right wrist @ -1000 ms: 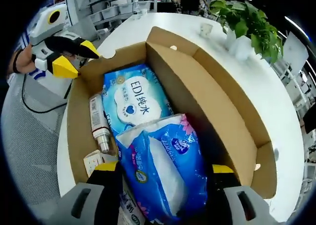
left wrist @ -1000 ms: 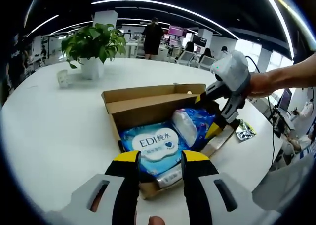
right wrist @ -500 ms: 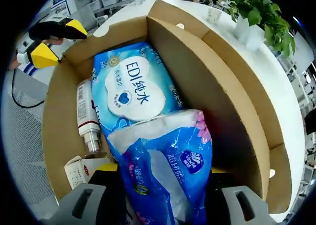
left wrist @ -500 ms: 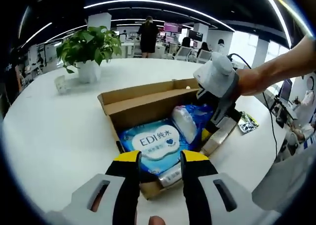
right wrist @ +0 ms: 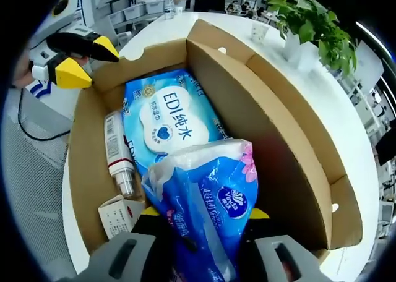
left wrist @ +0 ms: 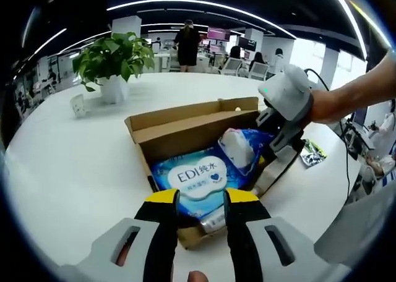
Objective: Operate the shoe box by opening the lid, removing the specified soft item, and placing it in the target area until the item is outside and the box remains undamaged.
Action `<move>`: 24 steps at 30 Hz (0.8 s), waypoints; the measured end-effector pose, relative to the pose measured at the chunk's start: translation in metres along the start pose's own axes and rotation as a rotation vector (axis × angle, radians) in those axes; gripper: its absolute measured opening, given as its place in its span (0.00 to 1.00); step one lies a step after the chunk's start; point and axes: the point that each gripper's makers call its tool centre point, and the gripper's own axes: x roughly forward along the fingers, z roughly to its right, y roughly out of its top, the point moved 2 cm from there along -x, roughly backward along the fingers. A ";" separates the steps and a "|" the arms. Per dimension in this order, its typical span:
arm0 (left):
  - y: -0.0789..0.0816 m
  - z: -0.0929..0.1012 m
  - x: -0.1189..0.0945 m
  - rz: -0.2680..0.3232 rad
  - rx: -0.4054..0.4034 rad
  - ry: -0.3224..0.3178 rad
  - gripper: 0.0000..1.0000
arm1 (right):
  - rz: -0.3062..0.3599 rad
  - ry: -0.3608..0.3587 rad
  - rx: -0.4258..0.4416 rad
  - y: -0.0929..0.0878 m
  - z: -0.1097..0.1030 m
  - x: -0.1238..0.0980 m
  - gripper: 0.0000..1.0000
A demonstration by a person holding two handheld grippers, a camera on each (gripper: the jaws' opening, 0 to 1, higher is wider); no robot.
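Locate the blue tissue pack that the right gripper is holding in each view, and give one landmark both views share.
Left gripper view: blue tissue pack right of centre, in the box under the right gripper.
Right gripper view: lower centre, between the jaws.
Shared landmark: the EDI wipes pack.

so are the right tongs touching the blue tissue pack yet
Touching. In the right gripper view the right tongs have both yellow-tipped jaws pressed against the sides of the blue tissue pack, whose wrapper bunches between them inside the open shoe box.

Tissue pack [right wrist: 207, 214] lower end hidden (behind fingers).
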 end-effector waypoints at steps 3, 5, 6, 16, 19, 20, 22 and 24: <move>0.001 0.001 0.000 0.002 0.010 0.000 0.28 | 0.014 -0.004 -0.003 0.005 -0.002 -0.006 0.33; 0.000 0.002 -0.001 0.001 0.016 -0.001 0.28 | 0.025 -0.008 -0.002 0.008 -0.002 -0.009 0.32; 0.001 0.002 -0.001 0.000 0.017 -0.001 0.28 | 0.028 -0.011 -0.002 0.010 -0.003 -0.011 0.32; 0.002 0.003 -0.002 0.010 0.019 -0.005 0.29 | 0.082 -0.049 0.010 0.022 -0.002 -0.033 0.33; 0.002 0.006 -0.002 0.010 0.032 -0.012 0.30 | 0.096 -0.062 0.017 0.023 0.000 -0.039 0.33; 0.002 0.007 -0.002 0.010 0.035 -0.014 0.30 | 0.103 -0.067 0.023 0.024 0.001 -0.042 0.33; 0.002 0.009 -0.001 0.009 0.044 -0.018 0.30 | 0.113 -0.072 0.030 0.026 0.002 -0.046 0.33; 0.001 0.010 -0.001 0.009 0.048 -0.022 0.30 | 0.123 -0.079 0.035 0.028 0.002 -0.050 0.33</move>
